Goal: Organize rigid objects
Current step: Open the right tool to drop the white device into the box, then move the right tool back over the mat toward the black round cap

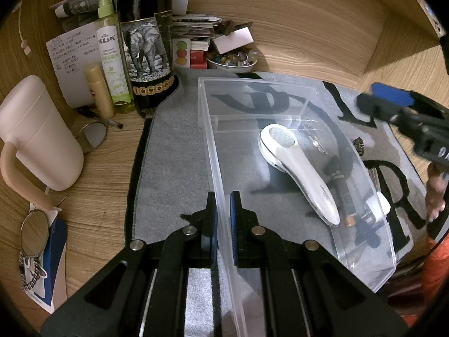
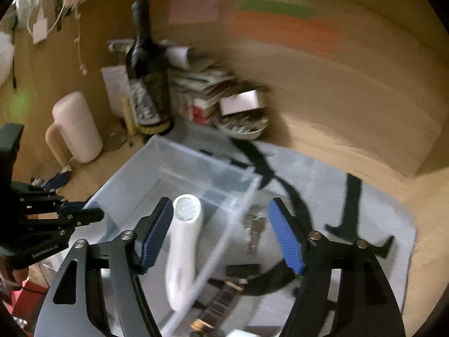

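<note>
Dim warm indoor light. Left wrist view sharp; glare streaks on clear bin (image 1: 280,106). Right wrist view motion-blurred throughout. Fisheye bending, dark vignette at corners.

On my left-wrist feed, a dark wine bottle (image 1: 146,45) with an elephant label stands upright at the desk's rear. Just beside it I see a green spray bottle (image 1: 112,56). A pale pink jug (image 1: 42,132) stands near the left edge; eyeglasses (image 1: 33,233) lie below it.
</note>
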Available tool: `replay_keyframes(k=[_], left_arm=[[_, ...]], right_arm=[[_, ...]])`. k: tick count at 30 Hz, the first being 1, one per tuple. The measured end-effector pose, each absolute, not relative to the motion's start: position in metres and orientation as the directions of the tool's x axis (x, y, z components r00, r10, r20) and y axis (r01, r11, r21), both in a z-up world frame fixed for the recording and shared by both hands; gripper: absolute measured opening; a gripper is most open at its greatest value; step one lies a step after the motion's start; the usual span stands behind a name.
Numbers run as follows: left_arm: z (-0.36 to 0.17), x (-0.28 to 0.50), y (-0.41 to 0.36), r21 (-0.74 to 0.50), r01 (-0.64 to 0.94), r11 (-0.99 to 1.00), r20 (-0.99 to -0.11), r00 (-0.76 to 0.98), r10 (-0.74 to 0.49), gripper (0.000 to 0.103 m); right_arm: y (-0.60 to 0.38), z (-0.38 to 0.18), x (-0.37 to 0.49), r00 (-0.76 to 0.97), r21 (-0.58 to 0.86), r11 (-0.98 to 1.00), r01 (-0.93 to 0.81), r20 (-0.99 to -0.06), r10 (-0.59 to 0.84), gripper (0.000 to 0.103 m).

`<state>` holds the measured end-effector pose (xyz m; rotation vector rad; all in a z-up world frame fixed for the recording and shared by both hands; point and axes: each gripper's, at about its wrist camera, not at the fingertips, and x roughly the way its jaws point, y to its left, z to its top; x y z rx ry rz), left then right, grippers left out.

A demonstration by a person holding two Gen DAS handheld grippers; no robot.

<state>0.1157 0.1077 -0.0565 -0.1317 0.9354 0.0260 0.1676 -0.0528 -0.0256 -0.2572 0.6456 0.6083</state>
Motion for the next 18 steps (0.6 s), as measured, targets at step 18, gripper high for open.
replay_keyframes(k=[18], left_arm=[[-0.055, 0.115, 0.107, -0.104, -0.073, 0.992, -0.802, 0.596, -0.04, 0.008]], right_arm=[[-0.151, -0.062, 0.202, 0.672, 0.007, 0.924, -0.383, -0.684, 0.283, 0.076]])
